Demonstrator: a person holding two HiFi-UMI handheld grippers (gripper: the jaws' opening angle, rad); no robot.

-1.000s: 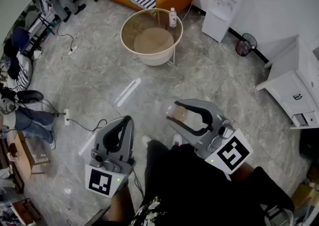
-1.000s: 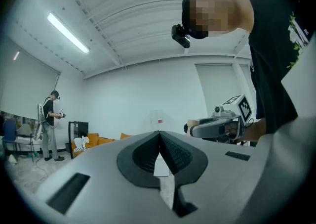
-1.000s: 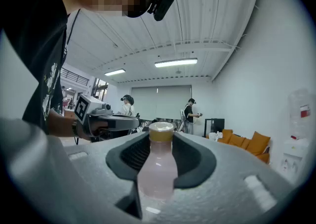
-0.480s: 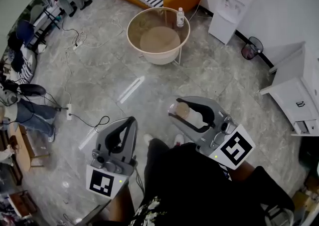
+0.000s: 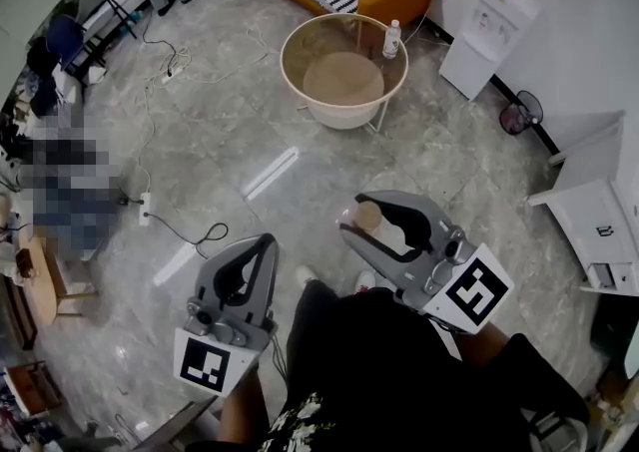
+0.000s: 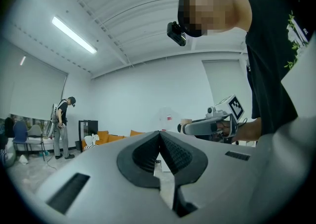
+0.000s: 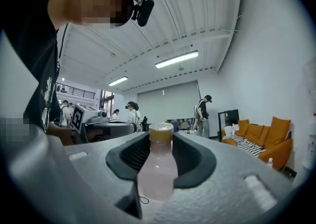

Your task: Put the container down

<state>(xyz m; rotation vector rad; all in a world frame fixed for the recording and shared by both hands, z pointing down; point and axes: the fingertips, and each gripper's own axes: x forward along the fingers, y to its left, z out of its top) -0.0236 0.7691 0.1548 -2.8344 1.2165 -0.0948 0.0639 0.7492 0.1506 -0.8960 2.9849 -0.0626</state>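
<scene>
Right gripper view: right tongs [image 7: 160,138] clenched on the container [image 7: 157,171], a small pale-pink bottle with a tan cap, standing cap-up between the pads. Left tongs [image 6: 159,136] pressed together, nothing in them. Head view: container held in the air over the floor [image 5: 200,141], well apart from the round glass tabletop [image 5: 344,17] ahead. Judgement: put-down not yet done. Left to do: reach a surface, lower the container, release the grip.
</scene>
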